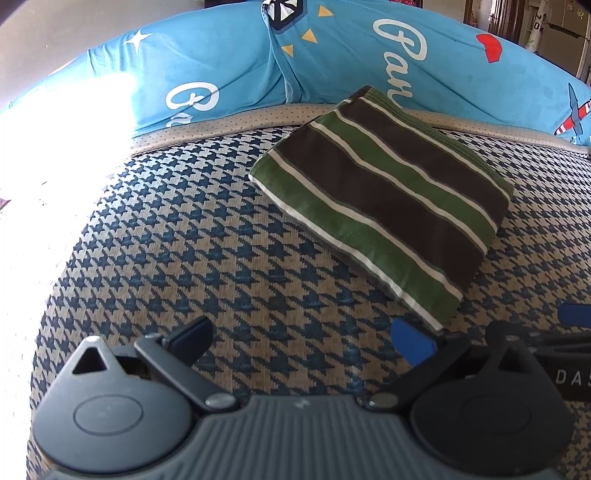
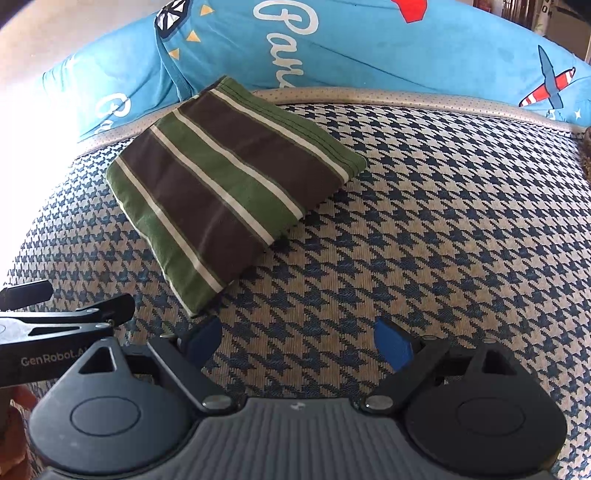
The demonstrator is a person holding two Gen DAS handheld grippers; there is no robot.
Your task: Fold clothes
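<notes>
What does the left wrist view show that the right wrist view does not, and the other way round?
Only the left wrist view shows a white star on the blue pillow and the lettering "DAS" on the right tool's body. Only the right wrist view shows the "GenRobot" lettering on the left tool's body. Both show the folded striped garment lying flat on the houndstooth cover, the blue pillow behind it, and an open, empty tool, left tool, right tool.

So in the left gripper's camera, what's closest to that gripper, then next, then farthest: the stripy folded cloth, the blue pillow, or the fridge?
From the left gripper:
1. Striped folded cloth, just ahead, to the right, on the checked cover.
2. Blue pillow, behind the cloth, across the back.
3. Fridge, far off, top right corner.
</notes>
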